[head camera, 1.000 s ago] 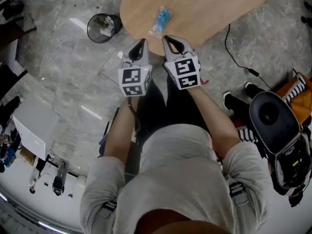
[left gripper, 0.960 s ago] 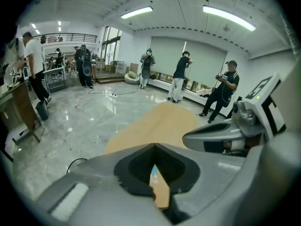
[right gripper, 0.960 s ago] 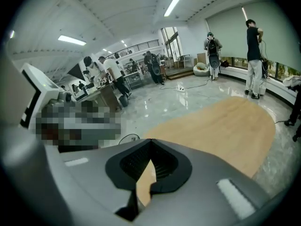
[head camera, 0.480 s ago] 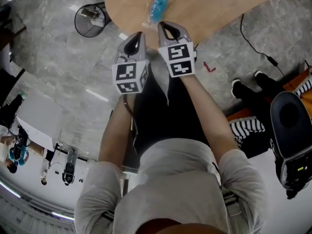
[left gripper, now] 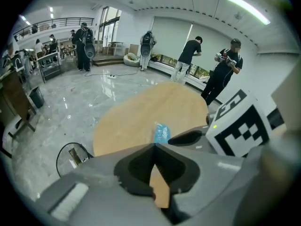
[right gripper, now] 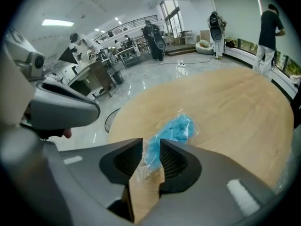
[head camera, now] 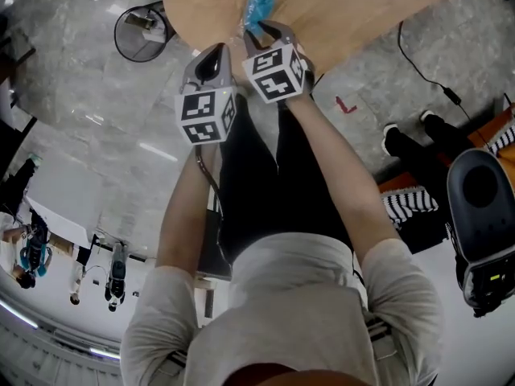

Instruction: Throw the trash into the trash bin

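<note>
A: What has changed for us in the last second?

B: We've brought both grippers down to the near edge of the table (head camera: 354,6). The right gripper (head camera: 264,30) had its jaws together, and they have just been opening. They now stand apart, and its own view shows the near, clear end of the trash (right gripper: 176,128) lying between them.

A: Are we squeezing it yet?

B: We'd say not. The pads flank the plastic without seeming to press. The blue wrapper lies flat on the wood, and its far end reaches past the jaw tips.

A: And the left gripper (left gripper: 154,146)?

B: Its jaws meet at the tips with nothing in them. It hangs just left of the right one, at the table's edge.

A: Where's the trash bin (head camera: 122,30)?

B: It's on the floor to the left of the table, well apart from the wrapper — a black wire basket with a scrap or two already in it.

A: So where does that leave us?

B: At the pick-up, early in the job. We judge that the next move is to shut the right jaws on the wrapper. The film looks thin and slippery — a bite on the clear edge alone could slide out when we lift.
</note>
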Motion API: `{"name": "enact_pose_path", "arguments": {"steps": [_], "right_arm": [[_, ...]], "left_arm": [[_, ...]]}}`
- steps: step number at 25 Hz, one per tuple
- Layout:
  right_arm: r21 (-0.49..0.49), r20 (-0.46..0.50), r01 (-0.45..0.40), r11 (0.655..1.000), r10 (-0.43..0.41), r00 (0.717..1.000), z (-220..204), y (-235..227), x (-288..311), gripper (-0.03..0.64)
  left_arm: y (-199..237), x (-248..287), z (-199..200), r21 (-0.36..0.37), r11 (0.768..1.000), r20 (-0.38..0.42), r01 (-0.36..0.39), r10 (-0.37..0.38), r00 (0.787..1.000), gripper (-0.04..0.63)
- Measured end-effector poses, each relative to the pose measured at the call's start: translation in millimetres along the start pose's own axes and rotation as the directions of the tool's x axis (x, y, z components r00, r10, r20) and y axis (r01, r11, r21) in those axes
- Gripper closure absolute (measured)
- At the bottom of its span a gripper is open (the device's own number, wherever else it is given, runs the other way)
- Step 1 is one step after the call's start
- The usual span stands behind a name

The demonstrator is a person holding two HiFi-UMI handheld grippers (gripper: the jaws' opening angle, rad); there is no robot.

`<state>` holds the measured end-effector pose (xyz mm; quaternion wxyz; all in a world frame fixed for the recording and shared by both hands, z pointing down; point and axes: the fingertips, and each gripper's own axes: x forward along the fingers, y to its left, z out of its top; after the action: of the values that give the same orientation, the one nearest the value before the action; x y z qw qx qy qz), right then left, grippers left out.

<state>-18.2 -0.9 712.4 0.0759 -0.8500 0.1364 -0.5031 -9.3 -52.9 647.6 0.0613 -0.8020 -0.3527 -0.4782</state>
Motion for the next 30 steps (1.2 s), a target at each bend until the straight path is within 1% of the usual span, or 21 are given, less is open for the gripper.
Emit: {"name": "enact_pose_path", "arguments": {"steps": [3,5,6,7,8,12,14,18,24,27,30], "right_arm": [[-0.063,-0.059,0.012,0.998,-0.015,0.998,-10.1,3.8,23.0,0.494],[-0.106,-0.088,0.047,0.993,-0.057,0.995,-16.7,-0.2,35.4,0.502],[-0.124,-0.093,0.07,0.99,-0.082,0.992,-17.9,-4.2,38.8,0.534],[-0.138,-0.094,0.087,0.987,-0.1,0.991,-17.5,-7.6,41.0,0.582],[-0.149,-0.096,0.093,0.984,-0.108,0.99,-16.3,-9.4,42.7,0.596],[-0.196,-0.133,0.065,0.978,-0.092,0.987,-16.4,-6.3,46.9,0.607],[-0.193,-0.145,0.046,0.98,-0.075,0.987,-17.0,-5.6,44.6,0.609],[-0.183,-0.096,0.052,0.982,-0.071,0.993,-9.2,-5.8,27.1,0.611],[-0.166,-0.017,0.04,0.985,-0.043,0.999,-10.6,1.0,-4.8,0.611],[-0.163,0.028,0.036,0.986,-0.032,0.999,0.7,11.8,-25.6,0.61],[-0.18,0.075,0.033,0.983,-0.02,0.997,19.0,25.1,-52.0,0.611]], "left_arm": [[6.5,-7.1,-8.3,-0.015,1.0,-0.001,-0.01,0.01,1.0,0.577],[9.0,-12.4,-13.7,-0.023,1.0,-0.001,-0.014,0.014,1.0,0.578],[10.0,-15.0,-15.7,-0.027,1.0,-0.001,-0.015,0.015,1.0,0.577],[11.4,-17.5,-16.9,-0.031,0.999,-0.001,-0.016,0.016,1.0,0.577],[13.3,-19.7,-17.8,-0.032,0.999,0.001,-0.017,0.017,1.0,0.578],[19.2,-24.8,-22.3,-0.039,0.999,0.001,-0.026,0.026,1.0,0.577],[17.6,-28.8,-20.7,-0.047,0.999,0.008,-0.028,0.029,1.0,0.577],[13.3,-38.4,-13.9,-0.054,0.998,0.038,-0.026,0.029,0.999,0.577],[7.3,-43.7,-19.8,-0.073,0.997,0.052,-0.027,0.031,0.998,0.578],[9.6,-52.3,-17.3,-0.084,0.996,0.072,-0.035,0.041,0.997,0.577],[11.7,-71.3,-8.3,-0.114,0.992,0.103,-0.055,0.067,0.992,0.577]]}}
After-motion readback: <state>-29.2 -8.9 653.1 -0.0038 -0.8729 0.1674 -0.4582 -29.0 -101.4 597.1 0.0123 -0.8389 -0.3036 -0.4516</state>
